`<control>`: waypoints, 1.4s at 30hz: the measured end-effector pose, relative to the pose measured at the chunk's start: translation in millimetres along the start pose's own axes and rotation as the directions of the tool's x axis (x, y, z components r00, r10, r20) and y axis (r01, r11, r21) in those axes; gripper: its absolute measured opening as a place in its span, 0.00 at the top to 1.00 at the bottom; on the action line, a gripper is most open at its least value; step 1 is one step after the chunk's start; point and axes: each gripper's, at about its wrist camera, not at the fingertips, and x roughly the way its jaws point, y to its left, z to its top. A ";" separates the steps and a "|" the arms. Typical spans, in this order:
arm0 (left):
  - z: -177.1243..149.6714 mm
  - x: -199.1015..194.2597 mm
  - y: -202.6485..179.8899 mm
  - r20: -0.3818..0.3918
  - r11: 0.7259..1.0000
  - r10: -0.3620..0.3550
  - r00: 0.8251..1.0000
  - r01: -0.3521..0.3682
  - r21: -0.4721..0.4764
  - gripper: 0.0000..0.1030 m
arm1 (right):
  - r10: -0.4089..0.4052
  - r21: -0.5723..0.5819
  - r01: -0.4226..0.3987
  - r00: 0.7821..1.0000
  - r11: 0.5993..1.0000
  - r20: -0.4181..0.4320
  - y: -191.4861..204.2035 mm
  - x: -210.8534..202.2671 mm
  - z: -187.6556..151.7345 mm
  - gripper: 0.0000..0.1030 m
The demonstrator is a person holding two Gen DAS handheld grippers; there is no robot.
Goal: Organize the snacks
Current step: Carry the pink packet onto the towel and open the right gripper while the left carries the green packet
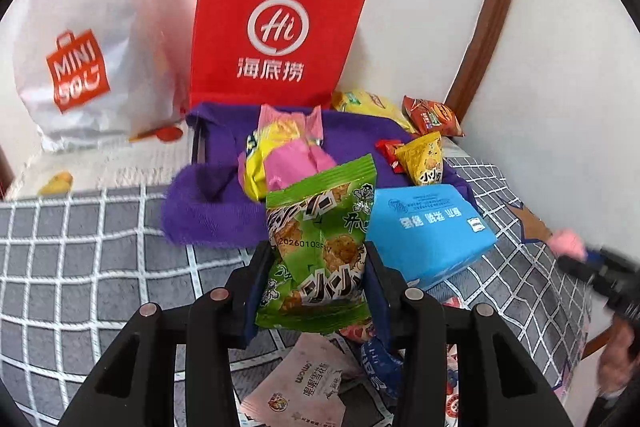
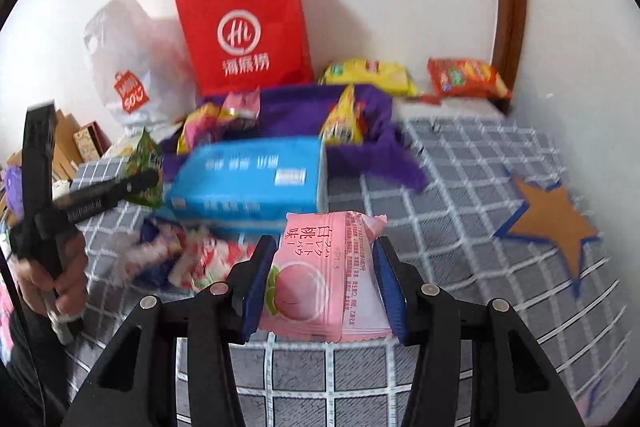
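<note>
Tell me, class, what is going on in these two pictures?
A person is sorting snacks on a grey checked cover, with tongs in each hand. The left tongs grip a green snack packet; the right tongs grip a pink peach packet. More snacks lie on a purple cloth beside a blue box. A red paper bag and a white plastic bag stand at the wall.
</note>
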 end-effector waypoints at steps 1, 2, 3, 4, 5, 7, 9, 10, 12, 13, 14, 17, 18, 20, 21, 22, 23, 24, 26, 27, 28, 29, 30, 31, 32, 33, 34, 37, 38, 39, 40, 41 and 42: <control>1.8 -0.6 -0.7 -0.012 1.000 0.017 1.000 -0.017 -0.005 0.60 | -0.002 -0.003 0.002 1.000 1.000 0.005 0.7 -3.1 7.6 0.52; 3.4 -0.9 -0.2 -0.025 1.000 0.022 0.999 -0.022 -0.013 0.60 | -0.005 -0.005 0.005 1.000 1.000 0.008 0.2 -5.0 11.7 0.52; 4.8 -3.0 0.1 -0.036 1.000 0.004 0.999 -0.005 -0.028 0.60 | -0.011 -0.009 0.012 1.000 1.000 0.015 1.1 -8.0 20.8 0.52; 6.0 -5.7 0.6 -0.037 0.999 -0.017 0.999 0.015 -0.043 0.60 | -0.013 -0.013 0.014 1.000 1.000 0.021 2.3 -9.3 27.5 0.52; 9.0 -10.5 0.8 -0.037 0.997 -0.041 0.998 0.039 -0.061 0.60 | -0.019 -0.019 0.019 1.000 1.000 0.024 3.5 -10.6 33.3 0.52; 17.2 -18.9 -1.4 -0.039 0.996 -0.060 0.997 0.057 -0.075 0.60 | -0.039 -0.030 0.039 0.999 0.999 0.025 6.0 -9.6 47.6 0.52; 25.1 -27.6 -5.6 -0.038 0.996 -0.052 0.998 0.049 -0.073 0.60 | -0.042 -0.043 0.043 0.999 0.998 0.026 9.1 -8.3 60.4 0.52; 33.9 -34.1 -9.6 -0.035 0.997 -0.040 0.999 0.038 -0.066 0.60 | -0.028 -0.045 0.030 0.999 0.999 0.032 10.0 -6.8 72.0 0.52; 44.5 -41.0 -14.1 -0.038 0.998 -0.022 0.999 0.020 -0.062 0.60 | -0.003 -0.033 0.005 0.999 0.999 0.035 9.8 -3.7 86.7 0.52; 53.5 -44.3 -17.3 -0.046 0.998 -0.004 0.999 0.001 -0.062 0.60 | 0.016 -0.017 -0.015 0.999 1.000 0.041 8.5 -1.4 98.7 0.52; 60.2 -46.1 -18.7 -0.046 0.998 0.003 0.999 -0.006 -0.068 0.60 | 0.030 -0.008 -0.030 0.998 1.000 0.052 8.2 0.3 107.0 0.52; 77.1 -46.4 -19.8 -0.045 0.996 -0.005 0.999 0.001 -0.087 0.60 | 0.050 -0.016 -0.049 0.996 0.999 0.075 11.0 10.0 126.7 0.52; 83.8 -44.6 -20.6 -0.046 0.996 0.000 0.999 -0.005 -0.091 0.60 | 0.037 -0.020 -0.035 0.996 0.999 0.081 11.5 17.3 134.0 0.52; 98.6 -38.7 -23.0 -0.041 0.996 0.017 0.999 -0.021 -0.089 0.60 | 0.013 -0.018 -0.011 0.998 1.000 0.069 11.5 29.7 142.8 0.52; 105.0 -34.9 -24.5 -0.040 0.996 0.021 0.999 -0.024 -0.086 0.60 | 0.018 -0.017 -0.017 0.998 1.000 0.066 11.2 33.3 145.1 0.52; 109.4 -31.7 -25.8 -0.039 0.996 0.022 0.999 -0.025 -0.087 0.60 | 0.041 -0.011 -0.040 0.997 0.999 0.060 9.8 39.9 149.6 0.52; 115.6 -27.6 -26.6 -0.037 0.996 0.019 0.999 -0.023 -0.092 0.60 | 0.055 -0.007 -0.055 0.997 0.998 0.054 8.6 44.4 152.8 0.52; 118.7 -24.4 -27.6 -0.036 0.995 0.016 0.999 -0.020 -0.094 0.60 | 0.065 -0.004 -0.065 0.997 0.998 0.049 7.7 49.1 156.2 0.52; 129.0 -16.4 -27.6 -0.033 0.994 0.004 0.999 -0.008 -0.107 0.60 | 0.067 -0.003 -0.067 0.997 0.998 0.043 7.4 59.1 163.9 0.52; 132.6 -13.6 -27.4 -0.030 0.993 0.002 1.000 -0.005 -0.115 0.60 | 0.067 -0.002 -0.066 0.997 0.998 0.040 7.6 63.5 167.3 0.52; 138.6 -7.8 -26.7 -0.026 0.993 -0.003 1.000 0.000 -0.121 0.60 | 0.071 0.000 -0.071 0.997 0.997 0.036 8.4 68.1 171.4 0.52; 143.1 -2.8 -25.6 -0.026 0.992 -0.007 1.000 0.004 -0.123 0.60 | 0.082 0.002 -0.082 0.996 0.997 0.028 9.2 72.9 175.4 0.52; 148.2 1.2 -24.1 -0.028 0.991 -0.012 1.000 0.008 -0.133 0.60 | 0.098 0.002 -0.098 0.995 0.995 0.017 10.3 78.1 180.0 0.52; 153.2 3.9 -19.8 -0.027 0.989 -0.020 0.999 0.016 -0.149 0.60 | 0.109 0.001 -0.109 0.994 0.994 0.013 11.2 81.9 183.6 0.52; 158.3 6.1 -15.8 -0.025 0.986 -0.030 0.999 0.026 -0.163 0.60 | 0.116 -0.002 -0.116 0.993 0.993 0.015 13.1 87.1 189.4 0.52; 164.8 9.2 -10.5 -0.020 0.983 -0.045 0.999 0.041 -0.181 0.60 | 0.108 -0.008 -0.108 0.994 0.994 0.015 15.5 91.8 194.3 0.52; 168.4 10.9 -7.4 -0.016 0.981 -0.052 0.999 0.048 -0.186 0.60 | 0.097 -0.011 -0.096 0.995 0.995 0.014 17.4 95.7 198.2 0.52; 177.0 20.1 -0.9 -0.030 0.983 -0.056 0.998 0.050 -0.178 0.60 | 0.120 -0.014 -0.120 0.993 0.993 0.020 22.8 108.1 209.6 0.52; 177.7 25.0 3.4 -0.029 0.981 -0.052 0.998 0.046 -0.191 0.60 | 0.131 -0.017 -0.131 0.991 0.991 0.021 24.6 112.4 211.9 0.52; 176.9 28.6 6.3 -0.031 0.980 -0.050 0.998 0.043 -0.196 0.60 | 0.135 -0.022 -0.135 0.991 0.991 0.023 25.7 115.3 212.6 0.52; 175.4 31.7 8.6 -0.034 0.979 -0.048 0.998 0.040 -0.200 0.60 | 0.137 -0.035 -0.136 0.990 0.990 0.020 27.7 121.1 212.0 0.52; 172.3 36.8 12.0 -0.040 0.978 -0.047 0.998 0.038 -0.206 0.60 | 0.135 -0.047 -0.134 0.991 0.990 0.011 29.3 128.5 210.0 0.52; 170.7 39.4 14.3 -0.044 0.977 -0.049 0.998 0.039 -0.210 0.60 | 0.135 -0.054 -0.135 0.991 0.989 0.002 29.8 133.7 208.9 0.51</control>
